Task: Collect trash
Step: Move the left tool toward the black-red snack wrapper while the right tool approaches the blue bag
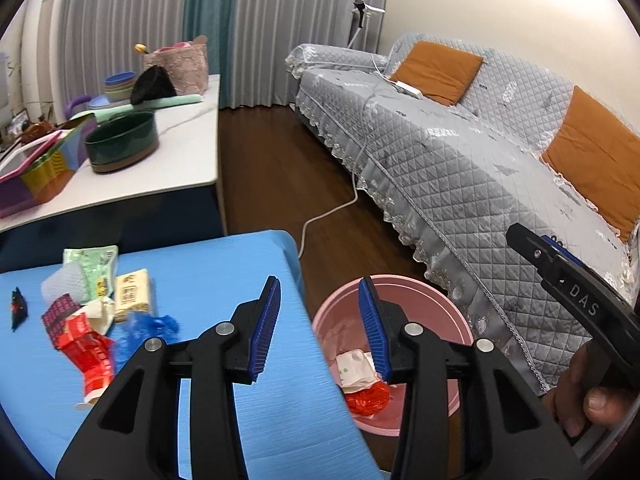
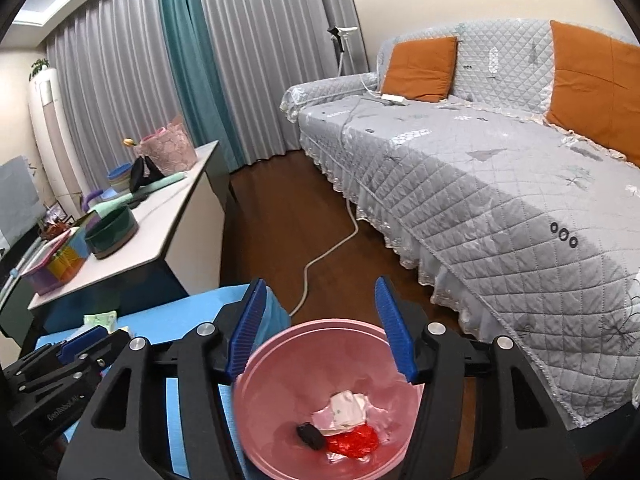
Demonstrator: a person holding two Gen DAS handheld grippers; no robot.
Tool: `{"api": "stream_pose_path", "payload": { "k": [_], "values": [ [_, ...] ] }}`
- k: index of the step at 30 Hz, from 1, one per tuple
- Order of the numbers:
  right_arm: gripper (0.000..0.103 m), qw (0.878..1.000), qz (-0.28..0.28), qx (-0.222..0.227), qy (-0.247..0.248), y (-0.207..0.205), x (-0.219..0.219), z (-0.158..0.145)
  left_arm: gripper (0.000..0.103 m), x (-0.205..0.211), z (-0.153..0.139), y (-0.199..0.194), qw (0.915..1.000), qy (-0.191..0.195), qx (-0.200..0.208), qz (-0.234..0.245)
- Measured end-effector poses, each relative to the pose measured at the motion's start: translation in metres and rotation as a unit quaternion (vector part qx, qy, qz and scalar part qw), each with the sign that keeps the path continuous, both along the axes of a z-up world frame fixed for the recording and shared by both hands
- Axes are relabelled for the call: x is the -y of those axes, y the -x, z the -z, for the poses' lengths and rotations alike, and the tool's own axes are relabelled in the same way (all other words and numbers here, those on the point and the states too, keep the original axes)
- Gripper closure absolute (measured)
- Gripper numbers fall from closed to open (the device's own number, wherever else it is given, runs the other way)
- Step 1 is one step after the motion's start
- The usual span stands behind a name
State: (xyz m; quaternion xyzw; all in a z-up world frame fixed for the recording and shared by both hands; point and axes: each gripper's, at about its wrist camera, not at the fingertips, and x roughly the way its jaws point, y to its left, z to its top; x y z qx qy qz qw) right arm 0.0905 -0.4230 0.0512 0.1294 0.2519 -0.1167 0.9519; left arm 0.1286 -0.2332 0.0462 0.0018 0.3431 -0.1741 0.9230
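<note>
I've got both grippers, L [image 1: 320,322] & R [image 2: 322,332], part-open w/ nothing held over the pink bin [image 2: 280,436], some wrappers [image 2: 348,420] inside, more trash [image 1: 96,312] left on the blue table [image 1: 224,264].

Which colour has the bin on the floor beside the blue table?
The bin is pink; the right wrist view shows it best.

White letters "DAS" stand on the black body of the right hand-held gripper [image 1: 576,280], while the print on the beige packet [image 1: 132,294] is too small to read.
</note>
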Motion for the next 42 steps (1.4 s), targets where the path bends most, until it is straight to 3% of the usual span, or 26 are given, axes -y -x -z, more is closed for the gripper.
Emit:
{"api": "stream_pose_path", "payload": {
  "k": [22,27,31,42],
  "values": [
    [0.046,0.997,-0.065,0.027,0.029,0.001,-0.064,-0.007,0.061,-0.135,-0.022,0.019,0.9955,0.014,0.026,-0.09],
    [0.052,0.995,-0.093,0.034,0.022,-0.003,-0.09,-0.007,0.061,-0.173,-0.02,0.022,0.9931,0.011,0.03,-0.113],
    [0.064,0.991,-0.126,0.034,0.004,-0.009,-0.11,-0.004,0.061,-0.204,-0.021,0.019,0.9902,0.009,0.033,-0.135],
    [0.065,0.98,-0.198,0.019,-0.018,-0.031,-0.176,0.008,0.061,-0.291,-0.032,0.005,0.979,-0.012,0.056,-0.196]
  ]
}}
